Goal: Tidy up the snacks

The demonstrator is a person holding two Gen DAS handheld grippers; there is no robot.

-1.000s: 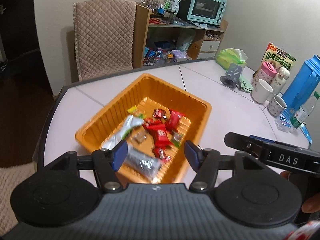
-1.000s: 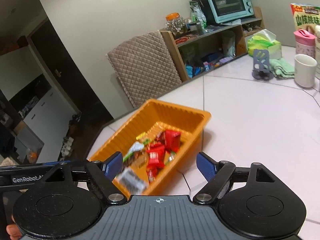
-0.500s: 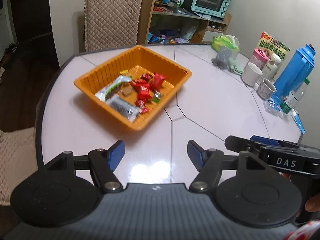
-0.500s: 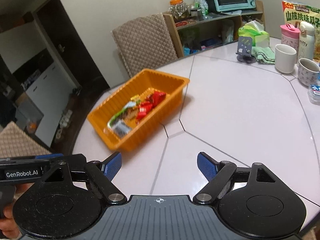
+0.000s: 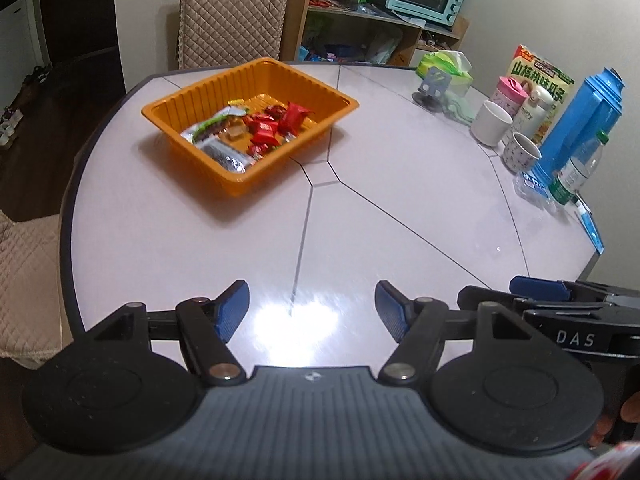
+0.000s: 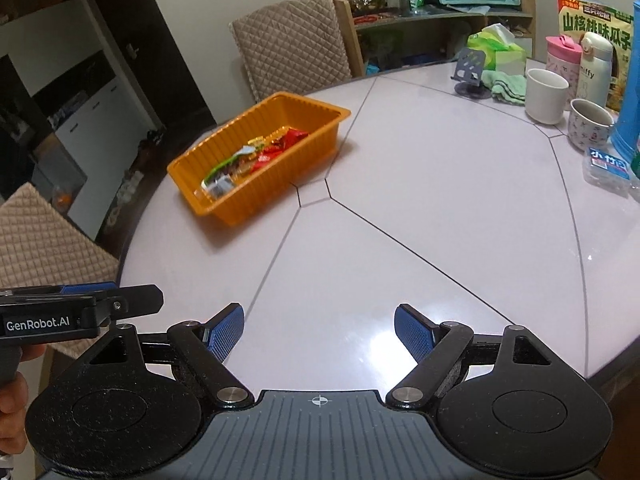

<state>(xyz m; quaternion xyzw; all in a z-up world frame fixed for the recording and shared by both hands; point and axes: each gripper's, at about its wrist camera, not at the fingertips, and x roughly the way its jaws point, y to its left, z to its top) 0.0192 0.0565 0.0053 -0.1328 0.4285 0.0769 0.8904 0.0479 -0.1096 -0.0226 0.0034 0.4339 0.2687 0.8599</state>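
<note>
Your left gripper [image 5: 312, 306] sits low in the left wrist view, over bare table [image 5: 400, 208]; its jaws stand apart with nothing between them, having just been opening; the blue pads [image 5: 232, 310] frame only the glare on the tabletop. Your right gripper [image 6: 319, 330] fills the bottom of the right wrist view, jaws likewise wide and empty; each gripper shows at the other's lower edge, the left one at lower left of the right view, the right one at lower right of the left view, so you hold them side by side.

The tray [image 5: 176, 114] lies in the upper left of the left view, well apart from both grippers, and left of centre in the right view [image 6: 256, 200]; it rests flat on the table. The snacks [image 5: 256, 132] are all inside it: red wrappers [image 5: 294, 114] toward the middle, a green and white packet [image 5: 210, 124] and a dark packet [image 5: 224, 156] toward the nearer end.

Along the right edge of the left view stand a white mug [image 5: 491, 122], a patterned cup [image 5: 520, 152], a blue flask [image 5: 584, 120] and a bottle [image 5: 580, 168]; a quilted chair [image 5: 234, 12] stands at the top behind the tray.
</note>
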